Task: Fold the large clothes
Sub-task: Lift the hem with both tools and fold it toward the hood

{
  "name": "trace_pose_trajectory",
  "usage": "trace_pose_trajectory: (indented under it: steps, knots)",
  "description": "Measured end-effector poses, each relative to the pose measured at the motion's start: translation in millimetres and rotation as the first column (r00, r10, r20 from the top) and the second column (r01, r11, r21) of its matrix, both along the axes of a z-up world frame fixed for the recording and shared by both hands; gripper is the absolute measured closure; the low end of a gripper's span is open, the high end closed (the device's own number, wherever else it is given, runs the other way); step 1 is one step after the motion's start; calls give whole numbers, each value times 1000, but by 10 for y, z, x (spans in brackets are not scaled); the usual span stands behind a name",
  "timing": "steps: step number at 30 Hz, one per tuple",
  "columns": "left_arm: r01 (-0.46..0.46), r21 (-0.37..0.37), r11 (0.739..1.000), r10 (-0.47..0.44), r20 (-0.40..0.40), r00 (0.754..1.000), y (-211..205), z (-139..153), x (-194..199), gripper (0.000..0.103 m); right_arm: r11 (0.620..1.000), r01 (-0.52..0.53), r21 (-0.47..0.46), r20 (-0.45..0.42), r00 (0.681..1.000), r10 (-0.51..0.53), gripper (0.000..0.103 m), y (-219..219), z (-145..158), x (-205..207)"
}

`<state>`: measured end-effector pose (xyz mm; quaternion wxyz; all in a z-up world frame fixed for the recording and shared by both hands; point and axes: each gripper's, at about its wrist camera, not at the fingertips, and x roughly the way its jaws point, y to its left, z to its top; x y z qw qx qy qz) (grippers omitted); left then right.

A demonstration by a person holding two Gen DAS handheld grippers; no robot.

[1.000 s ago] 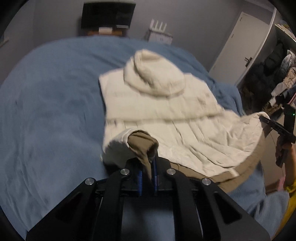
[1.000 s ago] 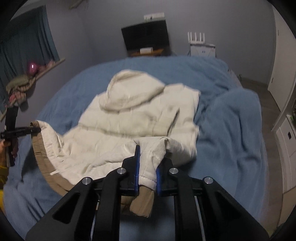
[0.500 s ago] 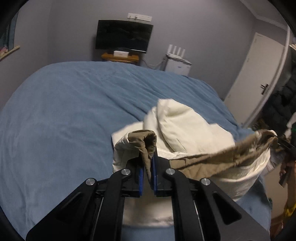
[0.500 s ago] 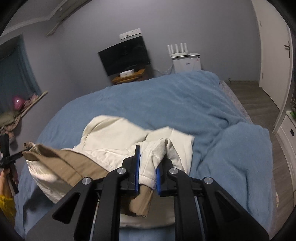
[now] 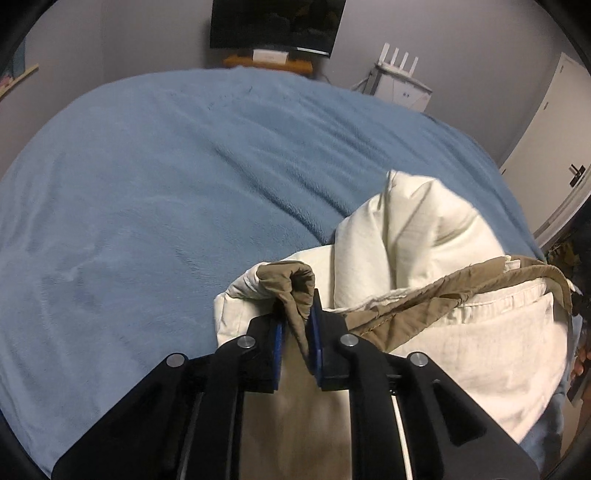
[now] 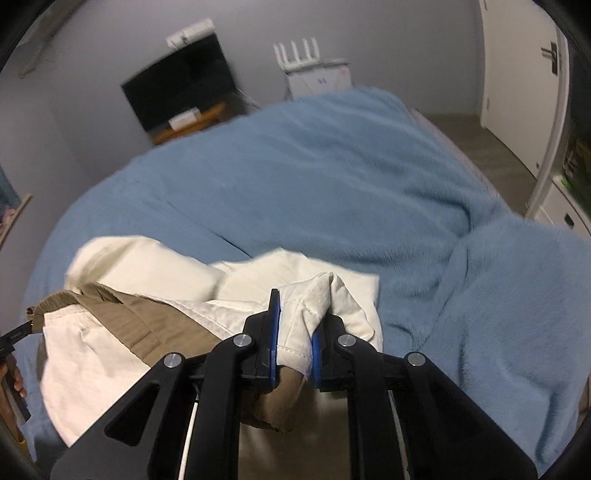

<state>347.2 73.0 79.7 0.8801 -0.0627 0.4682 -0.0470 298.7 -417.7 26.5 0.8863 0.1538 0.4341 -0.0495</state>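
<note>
One cream jacket with tan lining, one blue bedspread, two grippers, one dark screen, one white router, one door.

jacket on bed, television behind bed

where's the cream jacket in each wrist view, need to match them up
Left wrist: the cream jacket lies lower right on the blue bed, its hem between the left gripper pads.
Right wrist: it lies lower left, hem clamped in the right gripper.
Shared landmark: the dark screen.
</note>
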Motion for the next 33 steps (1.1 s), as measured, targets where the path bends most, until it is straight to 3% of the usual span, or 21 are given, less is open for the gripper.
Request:
trace_pose_trajectory:
  steps: [4,7,9,11,12,17,20,24,28,33]
  knots:
    - [-19,-27,999,19,1,1000,-3,-87,44,82,1000,13,19,-50,999,-12,91,-32,-252,44]
    - [-18,-61,998,19,16,1000,10,-56,-42,70,998,12,62,-18,1000,-10,83,-14,-201,-15]
    - [-14,-84,996,18,46,999,29,20,-172,38,997,-12,77,20,1000,11,66,33,-78,-138]
    - [-8,-76,997,16,109,994,39,132,-346,15,998,-43,48,69,997,40,46,119,86,-333]
    - [9,-73,997,1,139,990,36,186,-486,13,998,-56,28,93,994,53,39,167,157,-432]
    - [79,12,997,-80,148,986,-142,130,-1105,13,986,-150,-74,148,976,160,32,543,358,-994]
    - [170,85,982,-181,144,973,-426,-12,-1593,13,963,-242,-120,120,959,256,28,894,256,-1353]
    - [244,128,961,-260,130,957,-769,-244,-1887,11,929,-332,-161,41,939,342,28,1278,-40,-1587]
    - [236,171,956,-255,97,962,-942,-485,-1784,10,917,-345,-200,9,935,353,23,1478,-268,-1570]
    - [188,161,969,-209,126,970,-941,-451,-1406,6,927,-316,-202,31,944,329,18,1507,-277,-1292]
